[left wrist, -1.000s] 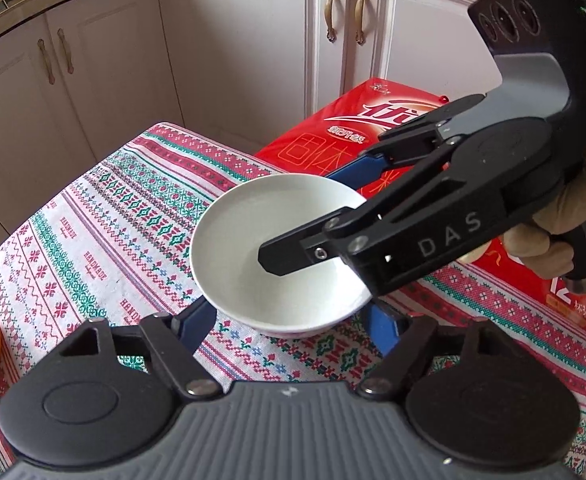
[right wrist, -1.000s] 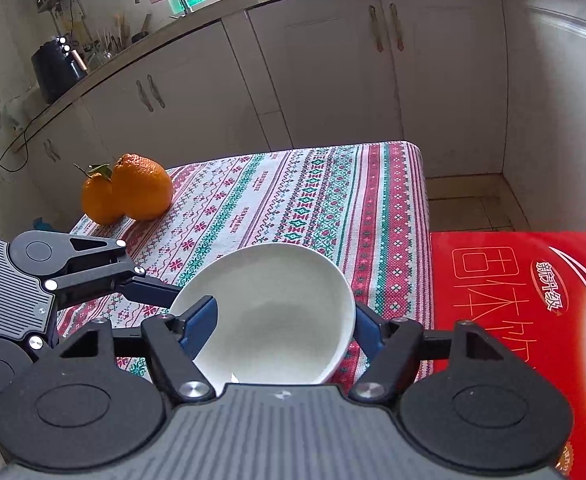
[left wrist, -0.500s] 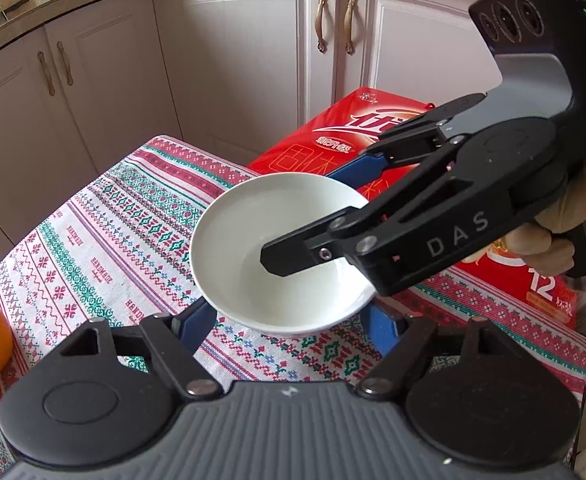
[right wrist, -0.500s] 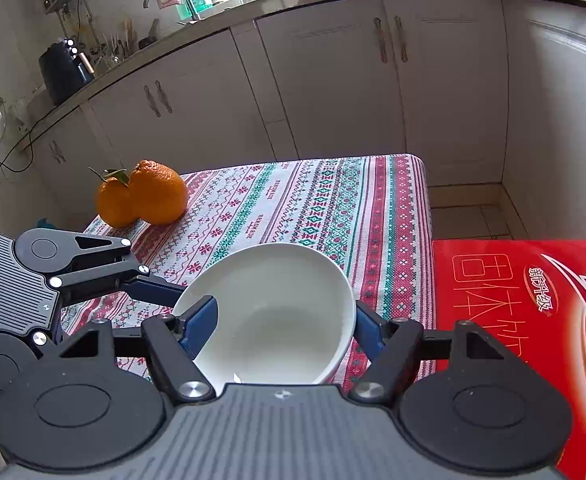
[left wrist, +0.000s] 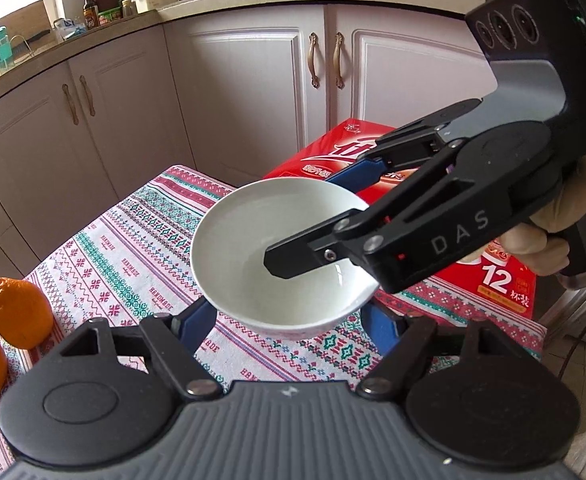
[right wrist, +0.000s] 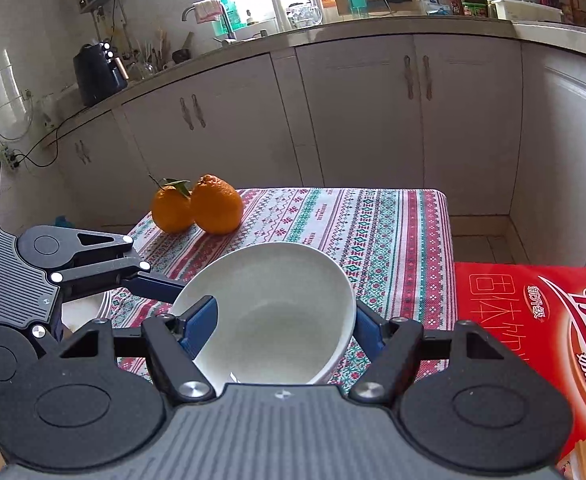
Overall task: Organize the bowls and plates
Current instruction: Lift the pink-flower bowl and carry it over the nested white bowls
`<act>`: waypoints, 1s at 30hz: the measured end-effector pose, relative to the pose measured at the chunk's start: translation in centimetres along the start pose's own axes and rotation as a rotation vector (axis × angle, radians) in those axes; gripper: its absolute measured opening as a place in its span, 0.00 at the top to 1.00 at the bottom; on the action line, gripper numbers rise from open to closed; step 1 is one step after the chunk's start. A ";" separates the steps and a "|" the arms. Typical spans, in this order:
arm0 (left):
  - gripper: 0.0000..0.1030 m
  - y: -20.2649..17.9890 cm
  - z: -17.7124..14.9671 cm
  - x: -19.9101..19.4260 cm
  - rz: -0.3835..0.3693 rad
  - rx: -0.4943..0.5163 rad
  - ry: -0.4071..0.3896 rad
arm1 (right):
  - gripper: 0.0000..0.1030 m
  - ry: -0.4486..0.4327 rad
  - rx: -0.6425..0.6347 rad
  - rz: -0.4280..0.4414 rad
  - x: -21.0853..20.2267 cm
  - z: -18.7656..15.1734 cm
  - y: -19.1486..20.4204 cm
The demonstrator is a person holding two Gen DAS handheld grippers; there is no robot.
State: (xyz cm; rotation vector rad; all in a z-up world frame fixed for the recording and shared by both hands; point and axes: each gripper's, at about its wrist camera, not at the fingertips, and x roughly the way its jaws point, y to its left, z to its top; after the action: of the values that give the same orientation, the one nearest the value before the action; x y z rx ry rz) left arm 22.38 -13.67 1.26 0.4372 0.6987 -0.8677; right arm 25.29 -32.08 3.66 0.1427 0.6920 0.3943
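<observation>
Since a second ago the white bowl (left wrist: 281, 256) has risen further off the patterned cloth of the worktop (left wrist: 133, 256), and both cameras now see more of the counter behind.

At far left of the left wrist view, two oranges (left wrist: 17, 312) sit on the cloth near its edge. The left hand-held gripper (left wrist: 289, 328) has its blue fingers (left wrist: 197, 322) spread wide, one on each side of the bowl's lower wall; whether they press on it cannot be told, since the bowl hides the contact. From the right, the right hand-held gripper (left wrist: 333, 220) reaches across: one black finger lies inside the bowl, and a blue-padded one sits outside the far rim, so it pinches the bowl's wall between them. A red carton (left wrist: 505, 280) lies on the worktop behind and to the right.

In the right wrist view, the left hand-held gripper (right wrist: 149, 280) comes in from the left, its blue finger touching the bowl's (right wrist: 269, 312) left rim. The oranges (right wrist: 197, 210) stand together on the cloth beyond. The right hand-held gripper (right wrist: 285, 328) clasps the bowl, one blue pad (right wrist: 199, 326) inside it and the other outside on the right. The bowl hangs tilted above the worktop (right wrist: 393, 240), with the red carton (right wrist: 533, 320) at right.
</observation>
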 end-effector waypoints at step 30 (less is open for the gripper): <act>0.24 -2.7 -8.9 -10.1 0.133 -0.170 -0.067 | 0.25 0.014 -0.118 0.157 -3.2 -3.7 11.3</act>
State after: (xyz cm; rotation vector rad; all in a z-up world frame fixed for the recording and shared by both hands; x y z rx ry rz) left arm 12.33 -4.38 2.06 0.2971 0.6684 -0.6888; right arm 17.22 -22.98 5.59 0.0830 0.6718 0.5853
